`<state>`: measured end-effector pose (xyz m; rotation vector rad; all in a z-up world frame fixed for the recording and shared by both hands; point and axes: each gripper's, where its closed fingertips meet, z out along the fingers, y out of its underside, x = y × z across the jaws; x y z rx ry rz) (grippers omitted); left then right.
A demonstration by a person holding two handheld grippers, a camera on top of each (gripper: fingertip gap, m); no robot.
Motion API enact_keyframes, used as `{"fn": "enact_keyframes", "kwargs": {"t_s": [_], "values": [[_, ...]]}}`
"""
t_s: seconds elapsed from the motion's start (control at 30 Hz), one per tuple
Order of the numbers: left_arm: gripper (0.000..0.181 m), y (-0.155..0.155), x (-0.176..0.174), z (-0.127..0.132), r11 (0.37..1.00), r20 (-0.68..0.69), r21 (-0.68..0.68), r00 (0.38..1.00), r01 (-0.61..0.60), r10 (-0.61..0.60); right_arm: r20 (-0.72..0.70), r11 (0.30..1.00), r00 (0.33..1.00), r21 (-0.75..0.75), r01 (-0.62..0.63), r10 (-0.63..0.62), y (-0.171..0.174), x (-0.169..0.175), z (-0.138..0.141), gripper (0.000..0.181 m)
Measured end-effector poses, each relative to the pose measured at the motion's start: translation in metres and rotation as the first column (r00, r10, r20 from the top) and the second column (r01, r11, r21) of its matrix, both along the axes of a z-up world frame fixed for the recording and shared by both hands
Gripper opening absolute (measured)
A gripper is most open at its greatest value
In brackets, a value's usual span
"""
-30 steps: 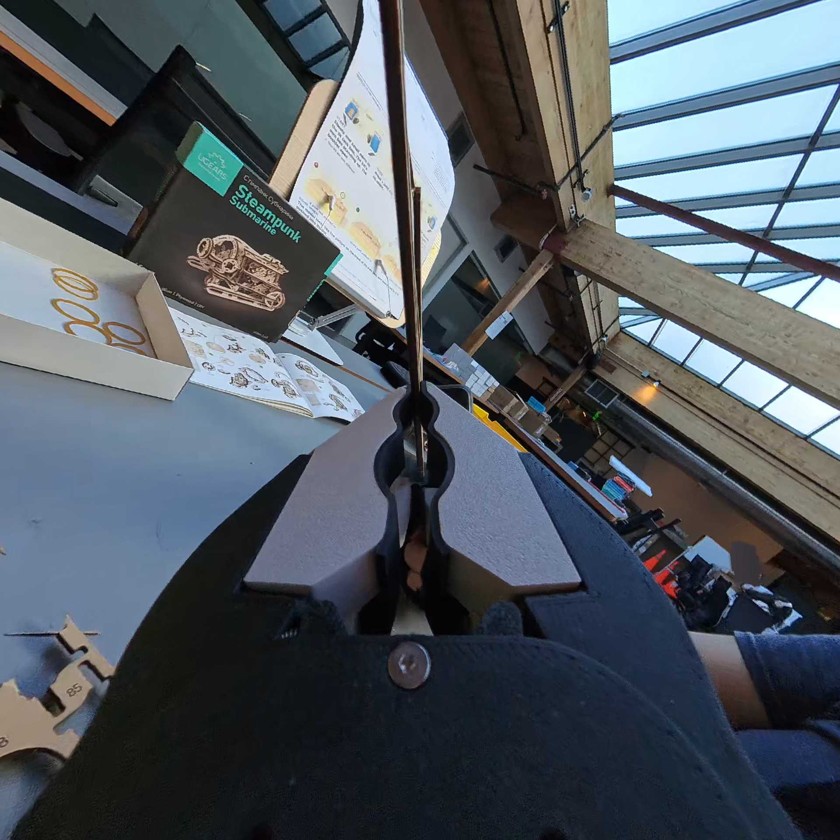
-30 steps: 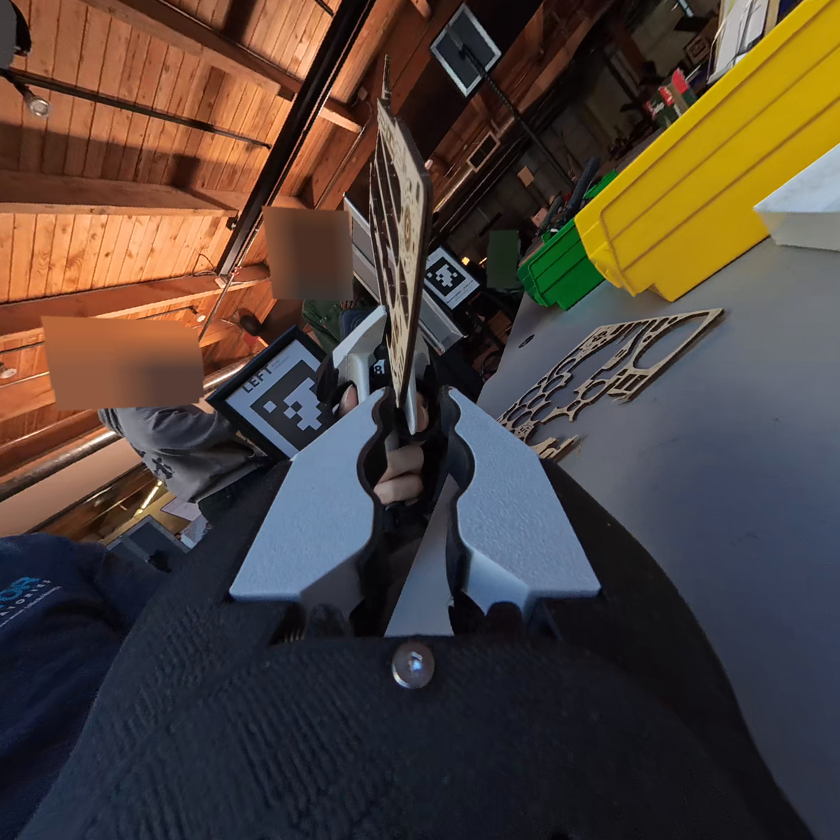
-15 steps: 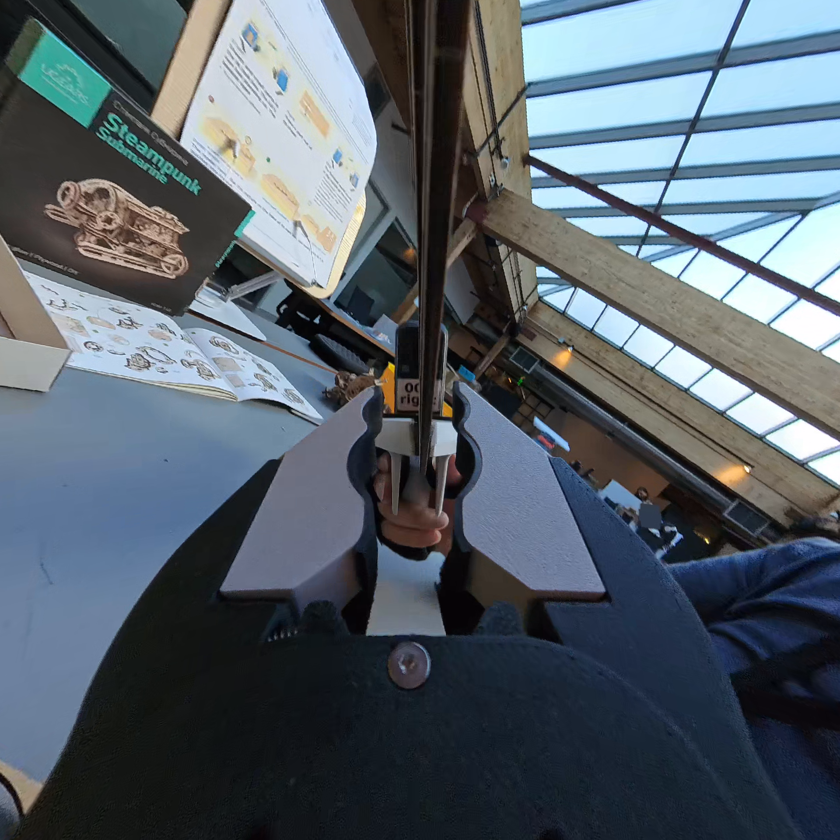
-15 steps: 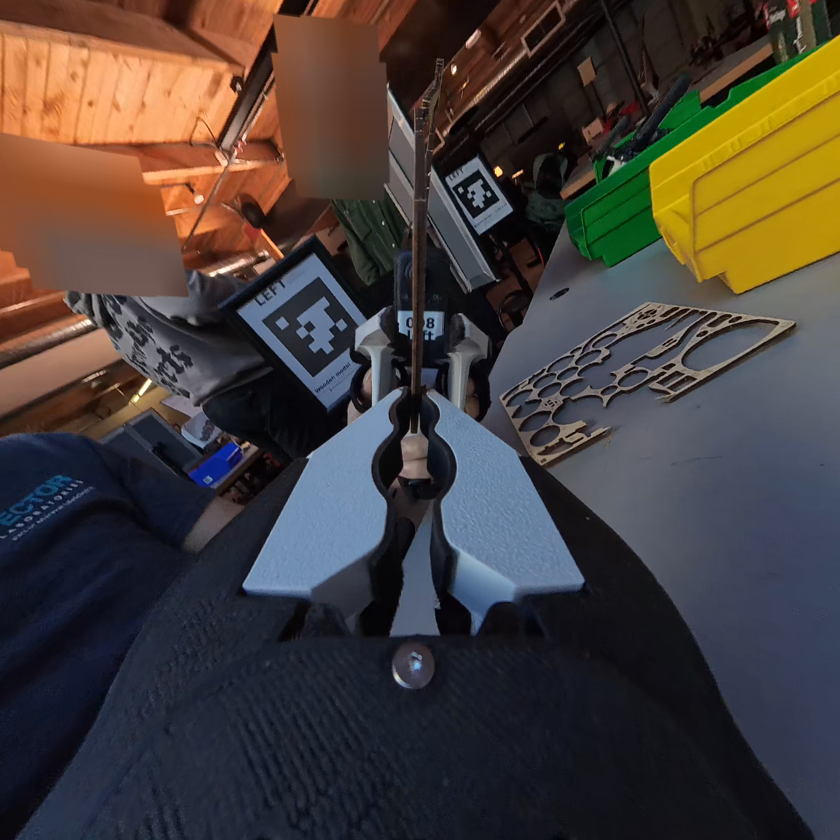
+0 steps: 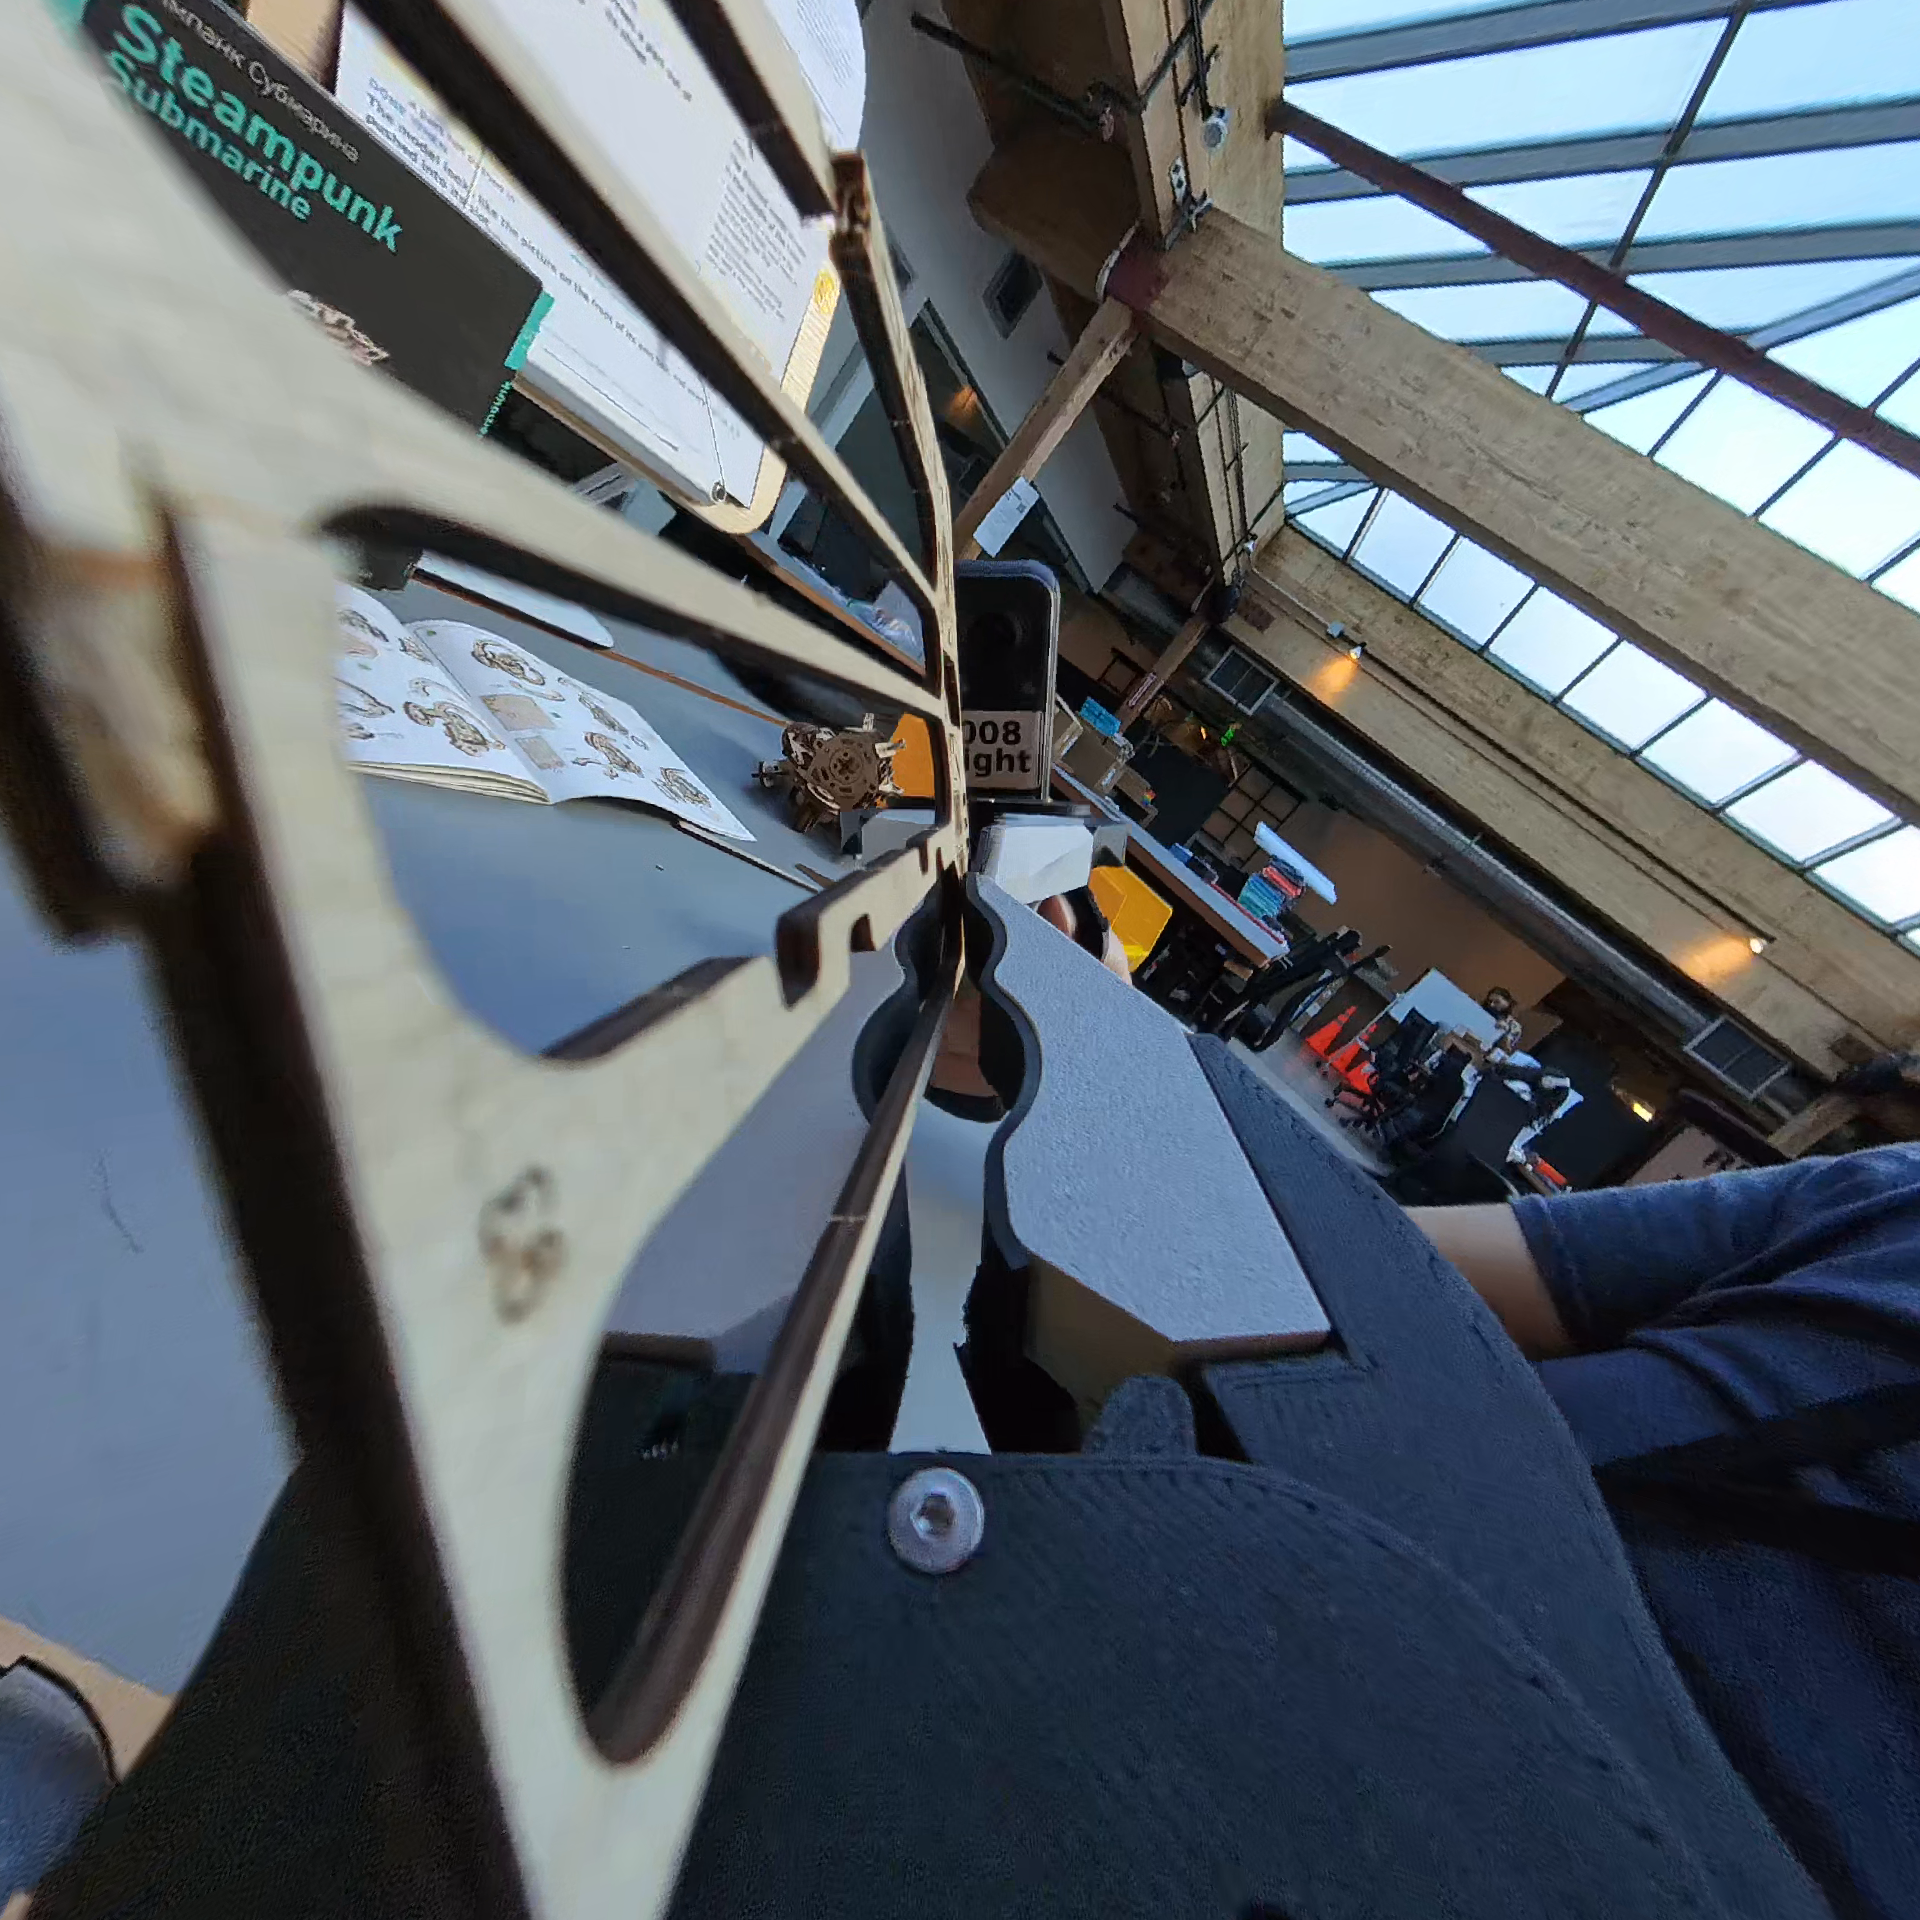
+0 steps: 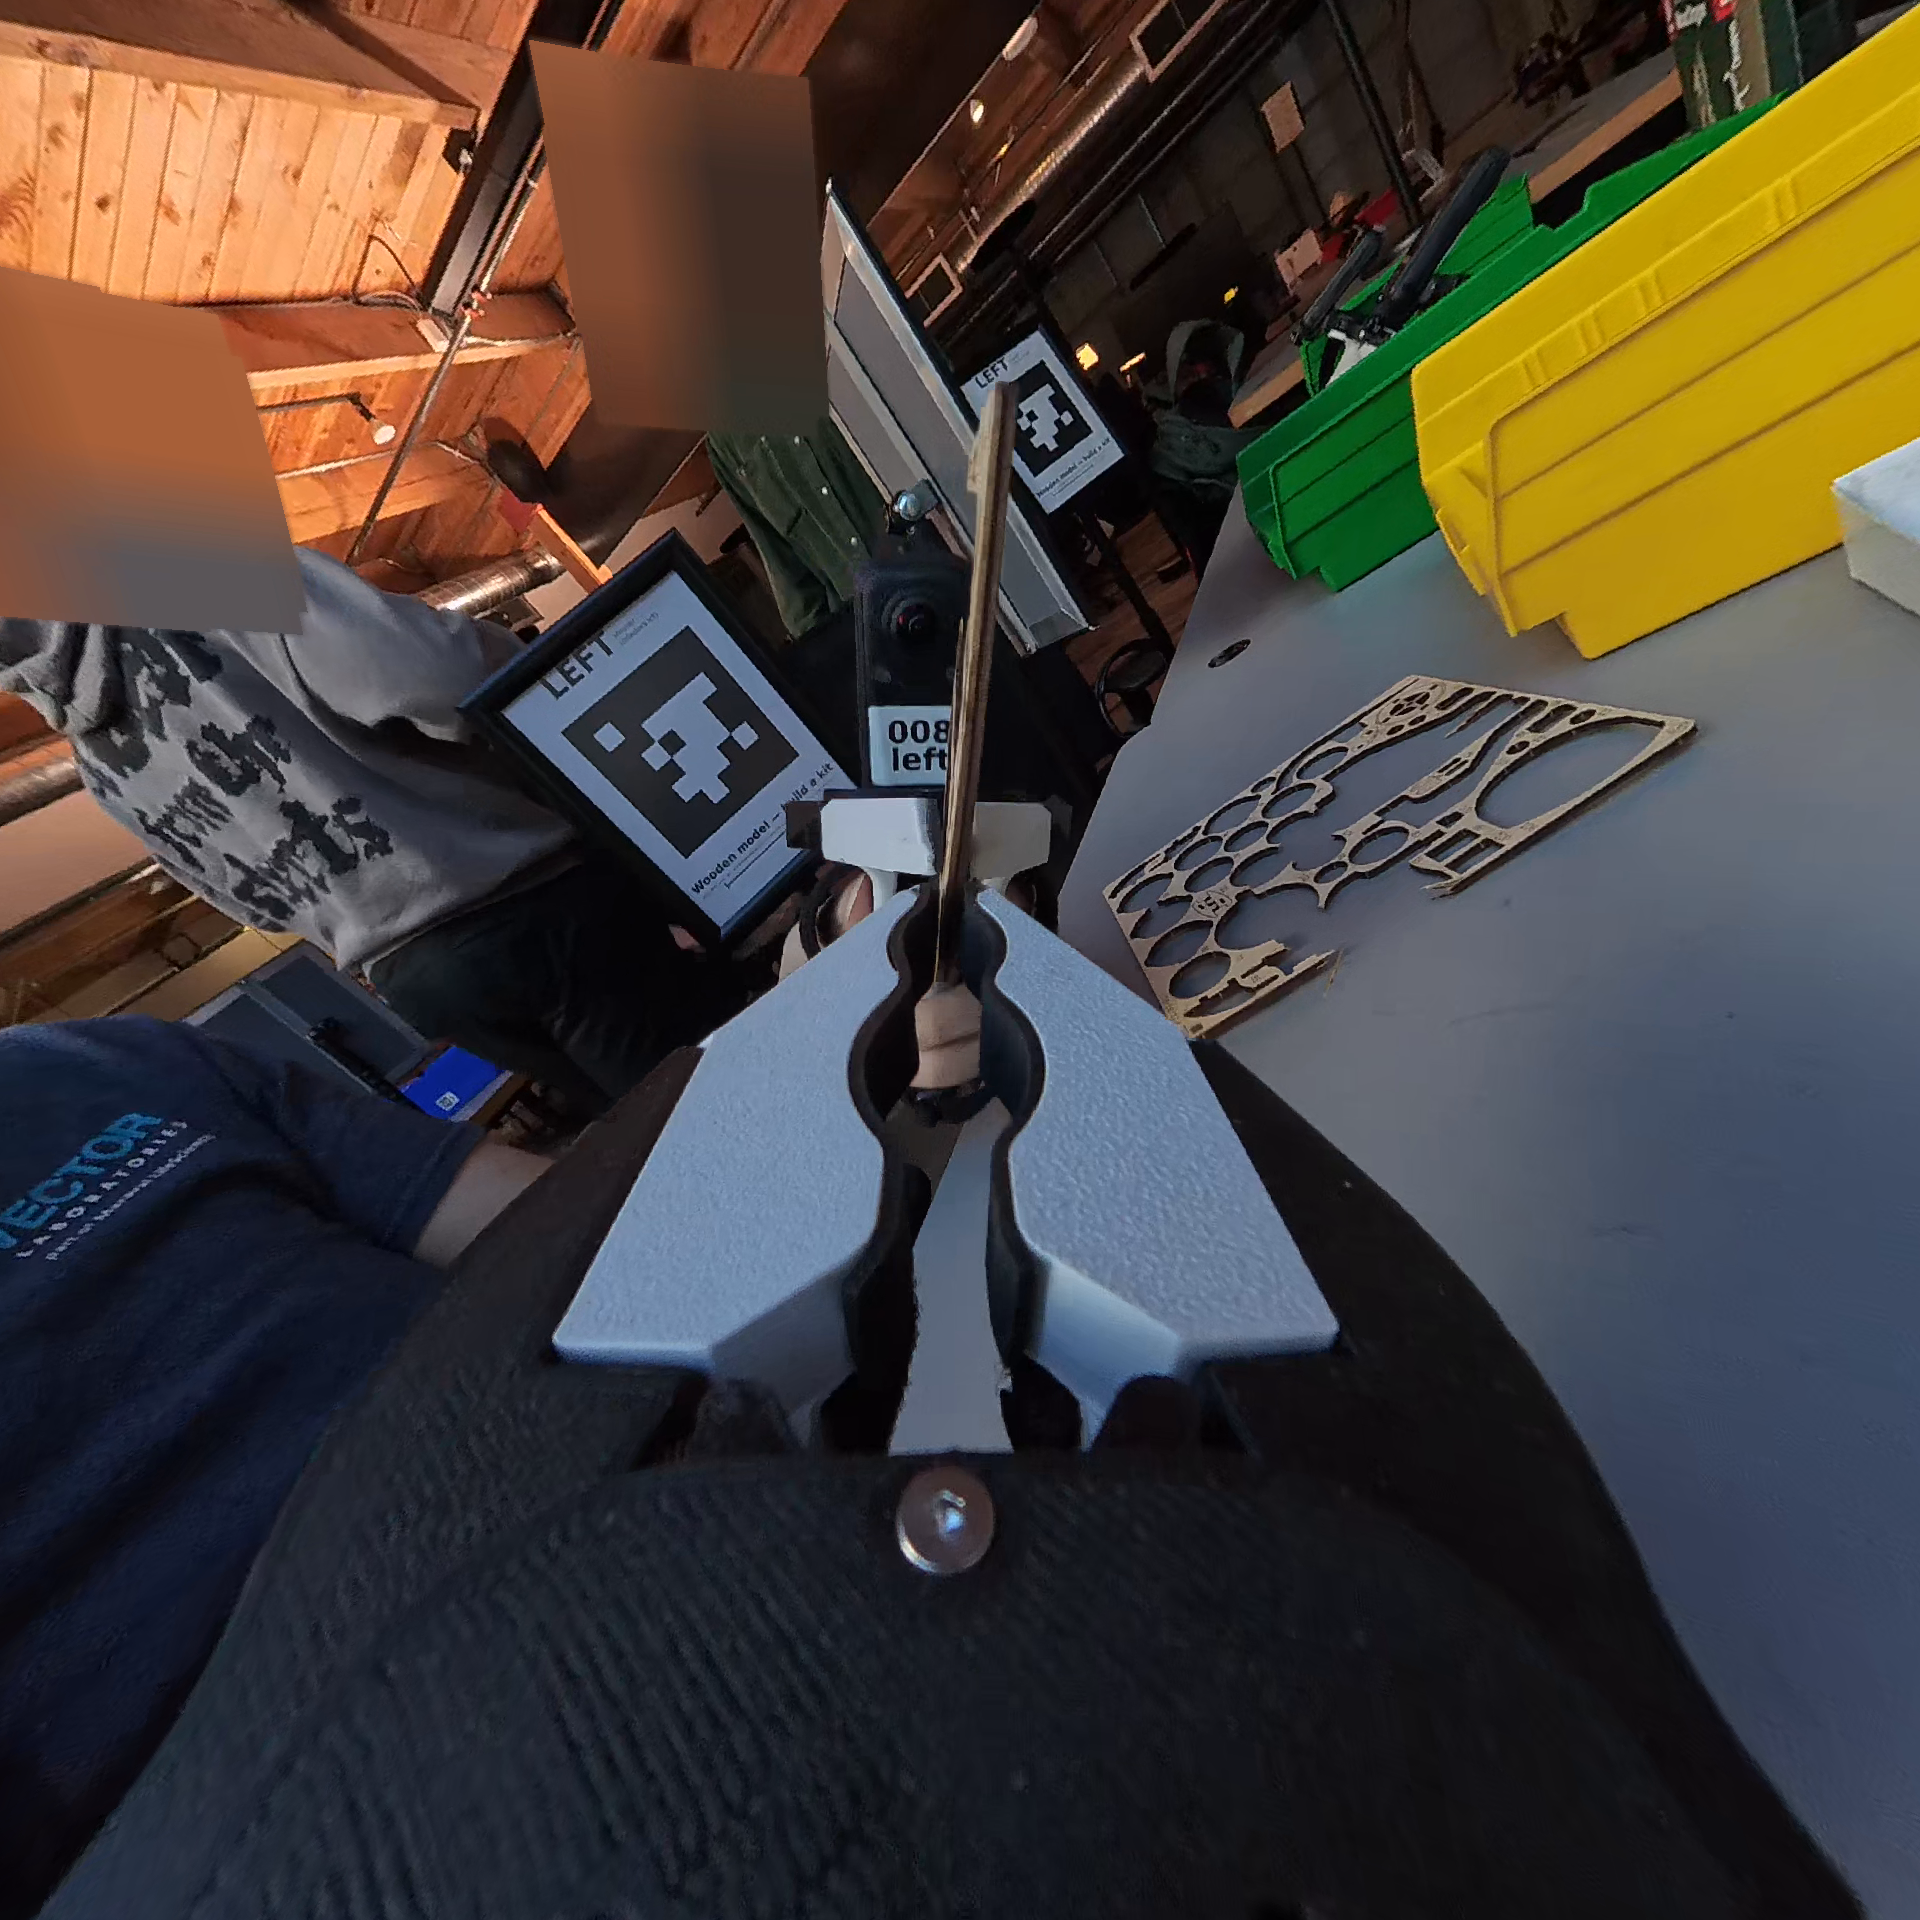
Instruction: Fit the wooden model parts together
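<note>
A thin wooden part sheet [image 5: 436, 1091] with long cut-outs is held up in the air between both grippers. In the left wrist view it fans out flat across the left half. My left gripper [image 5: 956, 935] is shut on its edge, and its left finger is mostly hidden behind the sheet. The right gripper [image 5: 1023, 842] faces it from the far side. In the right wrist view the sheet [image 6: 977, 623] stands edge-on and upright. My right gripper [image 6: 951, 935] is shut on its lower edge. The left gripper [image 6: 914, 831] clamps the sheet just beyond.
A punched-out wooden sheet [image 6: 1392, 831] lies on the grey table [image 6: 1558, 1299]. Yellow [image 6: 1683, 395] and green [image 6: 1340, 488] bins stand behind it. An open booklet [image 5: 509, 717], the kit box [image 5: 343, 260] and a small assembled model [image 5: 831, 774] sit farther off. A framed marker sign [image 6: 675, 748] stands nearby. Left and right tips are no more than a few centimetres apart.
My right gripper closed on the sheet. My left gripper loosened half a second ago and is shut on it again. The sheet has swung from edge-on to broadside in the left wrist view.
</note>
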<state>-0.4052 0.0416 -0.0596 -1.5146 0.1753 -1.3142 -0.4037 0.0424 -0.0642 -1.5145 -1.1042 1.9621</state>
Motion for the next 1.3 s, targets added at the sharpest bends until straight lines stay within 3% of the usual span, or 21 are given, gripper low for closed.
{"fn": "enact_keyframes", "kwargs": {"t_s": [0.13,0.37,0.43,0.67,0.83,1.3], "values": [[0.000,0.011,-0.012,0.001,0.996,0.094,-0.016,0.991,-0.092,0.093,-0.042,0.996,0.997,-0.067,0.061,-0.064,0.011,-0.002,0.004,0.014],[0.000,0.016,-0.009,-0.004,0.992,0.084,-0.022,0.989,-0.123,0.125,-0.030,0.984,0.991,-0.128,0.125,-0.129,0.018,-0.009,-0.005,0.013],[0.000,0.017,-0.007,-0.007,0.992,0.065,-0.023,0.990,-0.124,0.126,-0.005,0.988,0.994,-0.107,0.110,-0.111,0.015,-0.010,-0.010,0.004],[0.001,0.015,-0.008,-0.021,0.992,0.037,-0.046,0.992,-0.119,0.121,0.060,0.992,0.995,-0.093,0.085,-0.080,0.012,-0.013,-0.026,0.003],[0.002,0.011,-0.013,-0.037,0.990,0.090,-0.103,0.990,-0.094,0.104,0.094,0.991,0.995,-0.129,0.041,-0.029,0.007,-0.017,-0.041,0.002],[0.000,0.013,-0.014,-0.046,0.988,0.038,-0.118,0.994,-0.098,0.103,0.084,0.986,0.996,-0.168,0.019,-0.005,0.008,-0.019,-0.049,0.002]]}}
